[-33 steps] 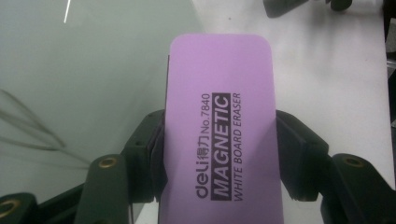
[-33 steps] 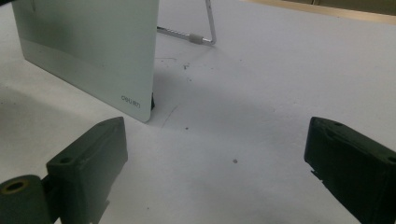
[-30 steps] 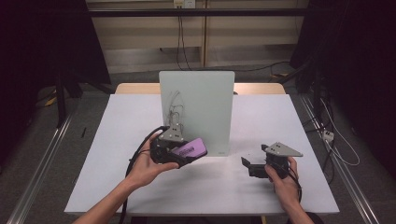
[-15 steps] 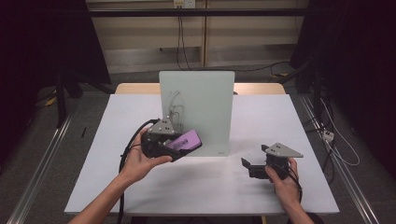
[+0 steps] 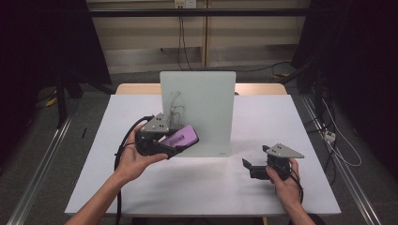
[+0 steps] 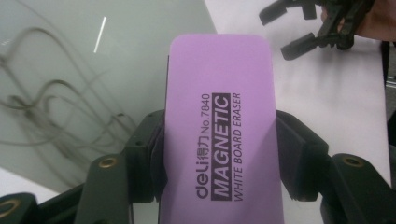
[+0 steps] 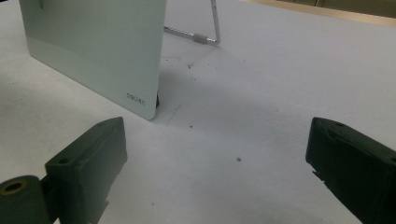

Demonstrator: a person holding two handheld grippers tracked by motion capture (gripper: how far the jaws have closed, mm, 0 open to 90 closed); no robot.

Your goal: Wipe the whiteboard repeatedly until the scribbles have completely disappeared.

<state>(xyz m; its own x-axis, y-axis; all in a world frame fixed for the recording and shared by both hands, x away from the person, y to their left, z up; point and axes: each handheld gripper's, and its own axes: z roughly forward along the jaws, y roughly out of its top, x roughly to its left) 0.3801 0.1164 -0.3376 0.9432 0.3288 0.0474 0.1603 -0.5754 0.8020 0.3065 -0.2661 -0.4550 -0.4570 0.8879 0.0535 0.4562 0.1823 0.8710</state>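
A small glass whiteboard (image 5: 199, 110) stands upright on a wire stand at the table's middle, with dark scribbles (image 5: 176, 105) on its left part. My left gripper (image 5: 176, 143) is shut on a purple magnetic whiteboard eraser (image 5: 184, 137), held in front of the board's lower left, just below the scribbles. In the left gripper view the eraser (image 6: 219, 126) sits between both jaws, with the scribbles (image 6: 56, 121) to its left. My right gripper (image 5: 248, 168) rests on the table at the right, jaws wide apart, nothing between them. The board's corner (image 7: 140, 100) appears ahead of it.
The white tabletop (image 5: 281, 122) has small dark specks (image 7: 238, 159) near the board's base. The board's wire stand (image 7: 212, 28) sticks out behind it. Cables trail from both grippers toward the front edge. Dark floor and rails flank the table.
My left hand has lifted the eraser up and a little leftward, from near the board's foot to just below the scribbles. The right gripper has stayed put.
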